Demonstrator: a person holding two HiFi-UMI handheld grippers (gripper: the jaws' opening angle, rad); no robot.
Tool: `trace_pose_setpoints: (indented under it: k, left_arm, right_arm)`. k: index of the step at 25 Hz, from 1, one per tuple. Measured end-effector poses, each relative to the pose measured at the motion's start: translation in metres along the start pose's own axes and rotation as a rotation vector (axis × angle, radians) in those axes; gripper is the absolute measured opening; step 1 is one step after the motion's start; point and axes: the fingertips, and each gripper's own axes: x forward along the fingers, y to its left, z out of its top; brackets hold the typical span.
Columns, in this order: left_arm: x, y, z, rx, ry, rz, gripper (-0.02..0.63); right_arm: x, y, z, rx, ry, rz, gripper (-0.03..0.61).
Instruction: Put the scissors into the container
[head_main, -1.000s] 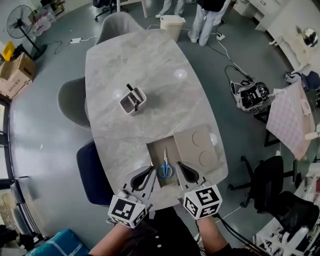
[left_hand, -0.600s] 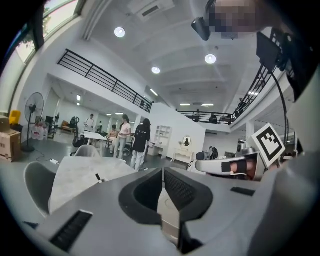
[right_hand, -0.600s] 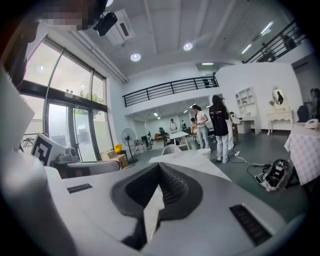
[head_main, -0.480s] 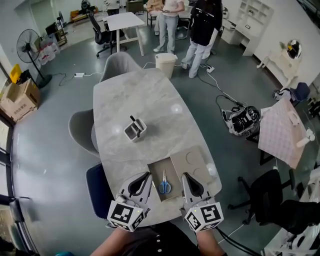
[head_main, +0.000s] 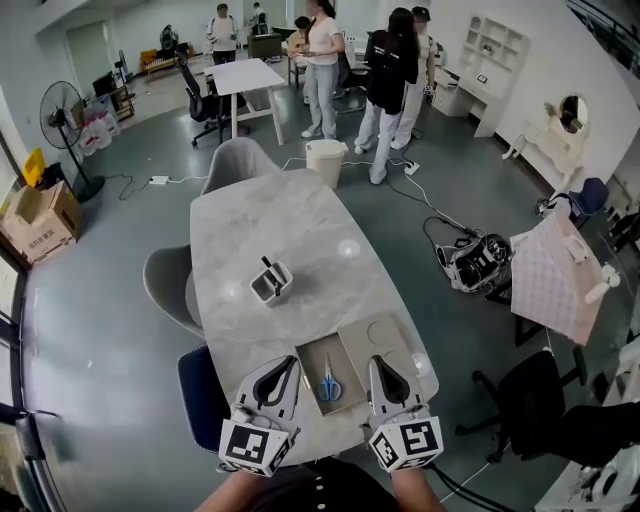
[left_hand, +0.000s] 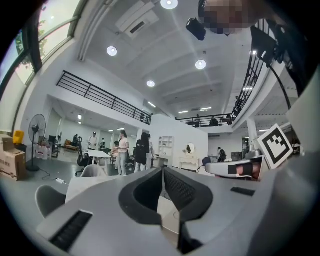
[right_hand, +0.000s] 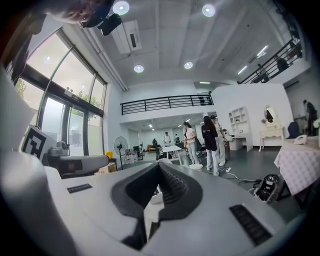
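Note:
Blue-handled scissors (head_main: 327, 386) lie in a shallow open cardboard box (head_main: 313, 358) near the front edge of the grey marble table (head_main: 290, 230). The white container (head_main: 271, 283), with a dark tool standing in it, is farther back toward the table's left side. My left gripper (head_main: 292, 361) hovers just left of the box and my right gripper (head_main: 377, 362) just right of it. In the left gripper view the left gripper (left_hand: 162, 170) has its jaws closed together and empty. In the right gripper view the right gripper (right_hand: 160, 164) looks the same. Neither touches the scissors.
The box's lid (head_main: 385, 340) lies right of the box. Grey chairs (head_main: 165, 285) stand at the table's left and far end, a dark blue chair (head_main: 197, 385) at the near left. A bin (head_main: 325, 156) and several people (head_main: 390, 70) are beyond the table.
The head view has tilted up, so more of the room shows and the table sits lower in the picture. Both grippers stay shut either side of the box.

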Motion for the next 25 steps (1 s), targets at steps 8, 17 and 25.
trace_pose_setpoints:
  k: [8,17,25]
  left_arm:
    - [-0.0059,-0.002,-0.0023,0.014,-0.004,0.021,0.025]
    - [-0.0032,-0.0028,-0.0032,0.026,0.007,0.018,0.025]
    - [-0.0041,-0.0057,-0.0016,0.03,0.008,0.01,0.025]
  right_arm:
    - [-0.005,0.0045,0.0045,-0.026,-0.009,-0.01,-0.005]
    - [-0.0017,0.0084,0.0051,-0.049,-0.009,0.005,-0.005]
    - [-0.0032,0.0068,0.0074,-0.039,-0.026,-0.007,-0.005]
